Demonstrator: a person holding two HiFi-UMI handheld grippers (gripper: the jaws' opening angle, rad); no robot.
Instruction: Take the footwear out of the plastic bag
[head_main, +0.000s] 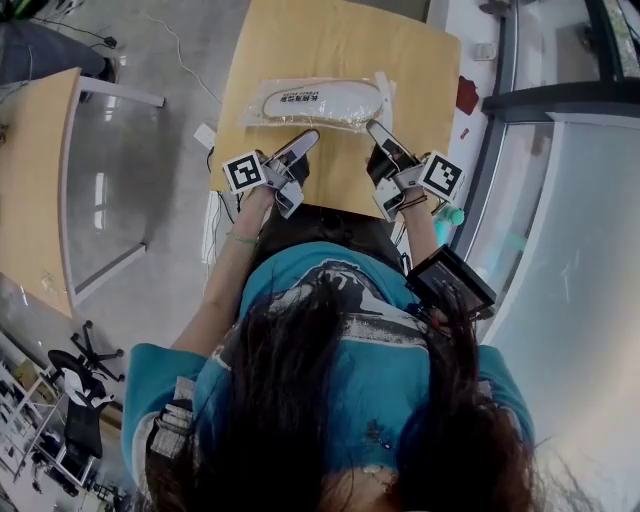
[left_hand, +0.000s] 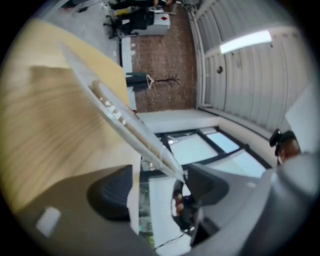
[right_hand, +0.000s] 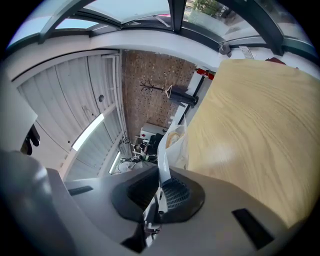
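A clear plastic bag (head_main: 315, 103) with a white slipper inside lies flat on the wooden table (head_main: 340, 40). My left gripper (head_main: 305, 140) points at the bag's near left edge. In the left gripper view its jaws (left_hand: 160, 180) stand wide, and the bag's edge (left_hand: 125, 122) runs down between them with neither pad pressing on it. My right gripper (head_main: 378, 130) is at the bag's near right corner. In the right gripper view it (right_hand: 162, 192) is shut on a strip of the bag (right_hand: 172, 142).
A second wooden table (head_main: 35, 180) stands to the left across bare floor, with an office chair (head_main: 85, 365) below it. A dark device (head_main: 450, 280) sits by the person's right side. A white ledge and glass panels (head_main: 560, 200) run along the right.
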